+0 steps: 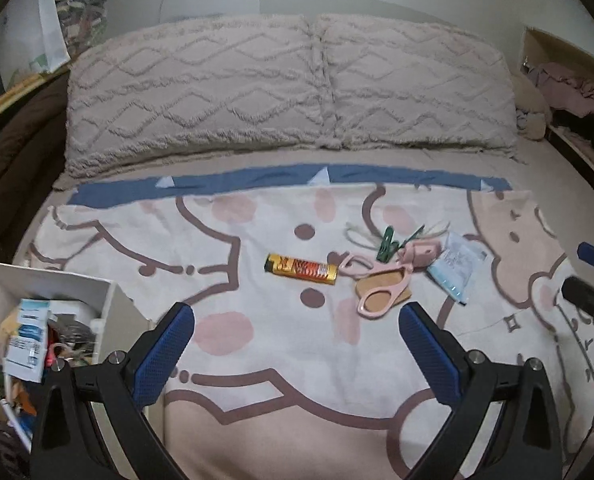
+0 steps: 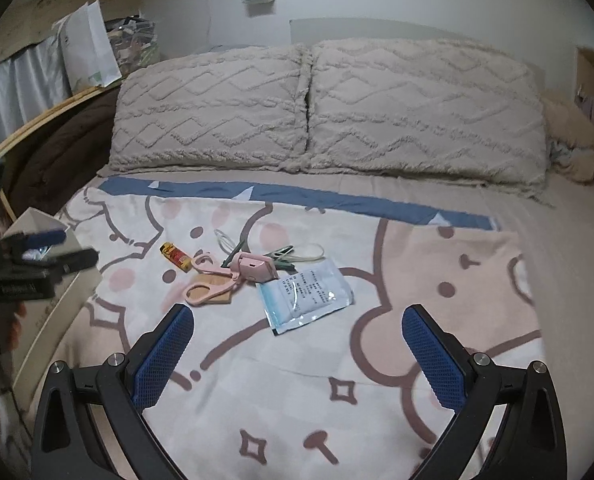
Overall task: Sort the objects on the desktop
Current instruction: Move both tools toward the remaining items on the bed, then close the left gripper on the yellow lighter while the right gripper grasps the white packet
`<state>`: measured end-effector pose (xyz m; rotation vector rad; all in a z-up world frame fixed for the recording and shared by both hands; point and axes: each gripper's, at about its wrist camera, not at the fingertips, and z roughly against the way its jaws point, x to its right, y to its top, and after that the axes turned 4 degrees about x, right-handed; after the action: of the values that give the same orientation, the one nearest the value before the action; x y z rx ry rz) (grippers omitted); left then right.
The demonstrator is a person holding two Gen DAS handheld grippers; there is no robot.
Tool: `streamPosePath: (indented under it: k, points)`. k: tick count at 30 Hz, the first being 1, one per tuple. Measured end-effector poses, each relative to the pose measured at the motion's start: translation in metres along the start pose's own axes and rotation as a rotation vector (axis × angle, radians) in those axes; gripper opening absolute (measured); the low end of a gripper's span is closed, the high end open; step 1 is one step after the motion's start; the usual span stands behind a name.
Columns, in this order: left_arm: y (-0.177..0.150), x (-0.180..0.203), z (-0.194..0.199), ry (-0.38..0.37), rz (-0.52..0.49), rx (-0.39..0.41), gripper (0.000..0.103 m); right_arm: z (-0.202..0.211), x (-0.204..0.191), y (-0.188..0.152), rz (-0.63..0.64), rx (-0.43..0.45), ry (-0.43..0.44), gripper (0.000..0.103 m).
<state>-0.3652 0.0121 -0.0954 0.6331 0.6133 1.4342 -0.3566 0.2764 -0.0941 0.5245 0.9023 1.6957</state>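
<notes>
Both grippers (left (image 1: 297,320), right (image 2: 297,320)) gape empty, scissors (image 1: 373,284) lying just beyond.

From my left wrist camera the white box (image 1: 57,312) is cut off by the frame's edge, its jumbled contents too cluttered to name. The brown card (image 1: 385,284) lies partly hidden under the pink scissors (image 1: 377,280). The packet's (image 2: 309,294) print is unreadable.

Pink scissors (image 1: 377,280), lighter (image 1: 301,268), green clips (image 1: 389,245), mask packet (image 1: 455,266) lie clustered.
</notes>
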Motion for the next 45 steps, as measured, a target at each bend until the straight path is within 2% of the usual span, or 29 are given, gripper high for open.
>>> streamPosePath:
  k: [5, 11, 19, 22, 28, 31, 36, 41, 45]
  points:
    - [-0.009, -0.008, -0.027, -0.001, 0.015, -0.023, 0.103, -0.029, 0.000, -0.007, 0.008, -0.047, -0.020, 0.103]
    - [-0.021, -0.020, -0.057, -0.005, 0.074, -0.050, 0.103, -0.063, -0.007, -0.033, 0.014, -0.117, -0.045, 0.103]
    - [-0.024, -0.017, -0.093, -0.021, 0.117, -0.072, 0.103, -0.092, -0.013, -0.064, 0.009, -0.193, -0.091, 0.103]
    - [-0.023, -0.010, -0.105, -0.017, 0.101, -0.067, 0.103, -0.101, -0.013, -0.076, 0.002, -0.231, -0.118, 0.103]
    - [-0.016, -0.007, -0.127, 0.023, 0.052, -0.069, 0.103, -0.100, -0.011, -0.078, -0.011, -0.225, -0.106, 0.103]
    - [-0.010, -0.004, -0.134, 0.049, -0.016, -0.057, 0.103, -0.101, -0.011, -0.079, -0.005, -0.229, -0.111, 0.103]
    - [-0.004, -0.003, -0.152, 0.045, -0.073, -0.063, 0.103, -0.103, -0.010, -0.080, -0.007, -0.230, -0.105, 0.103]
    - [-0.012, -0.015, -0.169, -0.022, -0.021, -0.100, 0.103, -0.103, -0.013, -0.083, 0.006, -0.212, -0.115, 0.103]
    - [-0.018, -0.015, -0.170, -0.029, -0.011, -0.086, 0.103, -0.104, -0.010, -0.082, 0.000, -0.217, -0.109, 0.103]
